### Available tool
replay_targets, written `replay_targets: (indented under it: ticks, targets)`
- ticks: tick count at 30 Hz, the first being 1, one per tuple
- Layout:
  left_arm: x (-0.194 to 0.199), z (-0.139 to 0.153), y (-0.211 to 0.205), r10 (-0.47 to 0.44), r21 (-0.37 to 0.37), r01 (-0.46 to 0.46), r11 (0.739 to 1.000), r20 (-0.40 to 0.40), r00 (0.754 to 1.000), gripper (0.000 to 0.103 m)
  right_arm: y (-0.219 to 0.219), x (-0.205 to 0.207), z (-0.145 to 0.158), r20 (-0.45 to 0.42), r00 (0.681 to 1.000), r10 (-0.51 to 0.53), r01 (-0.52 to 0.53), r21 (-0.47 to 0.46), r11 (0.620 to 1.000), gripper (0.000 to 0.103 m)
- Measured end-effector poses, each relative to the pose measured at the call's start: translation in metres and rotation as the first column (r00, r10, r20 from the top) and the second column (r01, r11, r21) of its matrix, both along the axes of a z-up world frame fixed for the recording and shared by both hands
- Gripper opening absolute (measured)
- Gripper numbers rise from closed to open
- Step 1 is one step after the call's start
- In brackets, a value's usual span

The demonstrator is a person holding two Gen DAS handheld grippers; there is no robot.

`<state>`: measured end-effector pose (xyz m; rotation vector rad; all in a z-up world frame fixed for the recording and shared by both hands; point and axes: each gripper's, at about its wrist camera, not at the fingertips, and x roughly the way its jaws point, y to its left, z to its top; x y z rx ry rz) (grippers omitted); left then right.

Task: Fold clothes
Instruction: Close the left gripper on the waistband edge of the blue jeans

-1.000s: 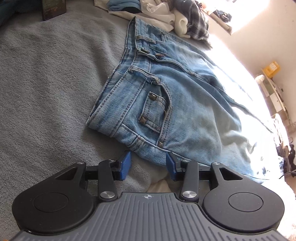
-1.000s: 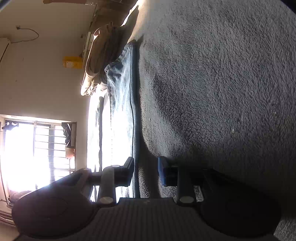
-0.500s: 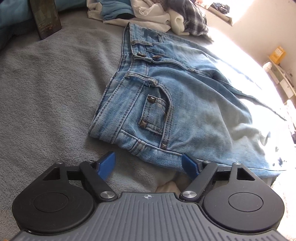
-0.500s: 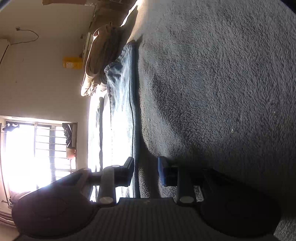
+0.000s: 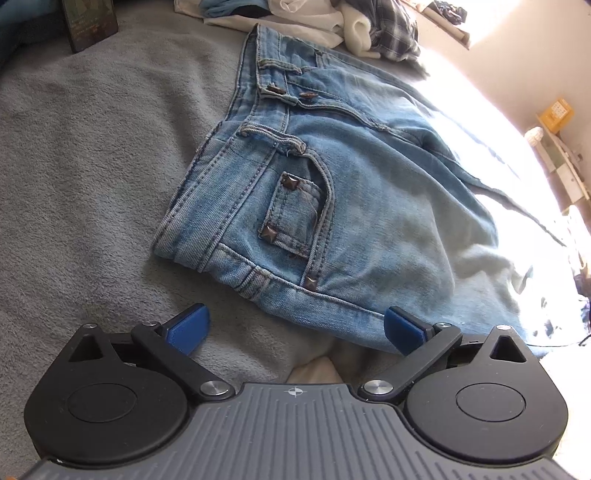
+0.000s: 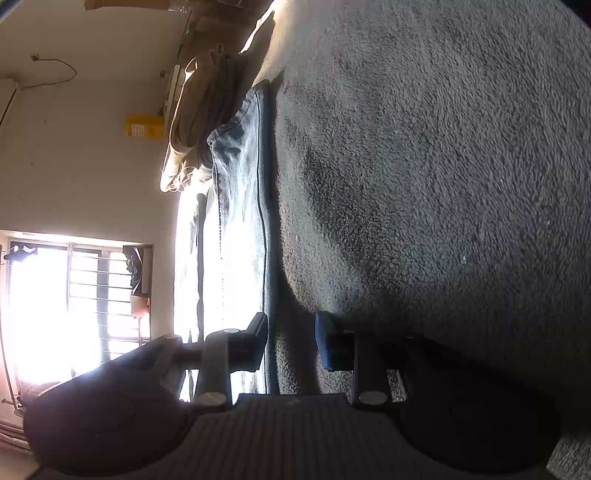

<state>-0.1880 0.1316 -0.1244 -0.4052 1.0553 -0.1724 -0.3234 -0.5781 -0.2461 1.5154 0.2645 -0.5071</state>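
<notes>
Denim fills the left wrist view: a pair of light blue jeans (image 5: 351, 192) lies flat on the grey fleece blanket (image 5: 92, 166), waistband end nearest, legs running away to the far right into hard sunlight. The left gripper (image 5: 293, 326) hangs just short of the side seam by the hip, its blue pads spread wide and holding nothing; the right-hand pad sits at the very edge of the cloth. Beyond the waistband, ahead of the gripper, a heap of other clothes (image 5: 332, 18) waits, with a dark box (image 5: 92, 22) off to the far left.

From the right wrist, rolled on its side, the right gripper (image 6: 290, 341) rests low against the blanket (image 6: 443, 184), its pads parted by a modest gap with only fleece and the dark edge of the jeans (image 6: 240, 177) between them; it pinches nothing that I can make out. The leg stretches straight ahead of it.

Denim like this looks heavy and fairly stiff, unlikely to slip. I would take it at the thick waistband or side seam, where doubled cloth gives the pads something firm.
</notes>
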Motion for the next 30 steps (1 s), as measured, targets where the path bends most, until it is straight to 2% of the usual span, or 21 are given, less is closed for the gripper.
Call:
replay_targets:
  ticks: [6,14,17,19,25,30]
  targets:
    - [0.002,-0.005,0.002,0.007,-0.101,-0.008,0.995,-0.009,1.000,0.101,0.001,0.000,0.000,-0.002,1.000,-0.001,0.001,-0.001,1.000,0.029]
    - [0.011,-0.010,-0.007,0.036,-0.035,-0.037,0.999,-0.020,0.999,0.090,0.002,-0.001,0.000,-0.001,1.000,0.000,0.000,-0.002,1.000,0.029]
    - [0.014,-0.009,-0.007,0.041,-0.014,-0.042,0.999,-0.020,0.999,0.080,0.002,-0.002,0.000,-0.003,1.000,0.001,-0.001,-0.003,1.000,0.029]
    - [0.014,-0.009,-0.005,0.050,-0.010,-0.051,0.999,-0.015,0.999,0.068,0.002,-0.002,0.001,-0.004,1.000,0.003,-0.003,-0.005,1.000,0.029]
    - [0.009,-0.011,0.015,0.138,-0.086,-0.138,0.987,-0.004,0.990,0.044,0.004,0.005,0.010,-0.028,0.999,0.046,-0.047,-0.024,0.999,0.032]
    - [0.006,-0.014,0.025,0.180,-0.132,-0.180,0.975,-0.009,0.984,0.034,0.001,0.010,0.011,-0.004,0.998,0.061,-0.061,-0.007,0.998,0.033]
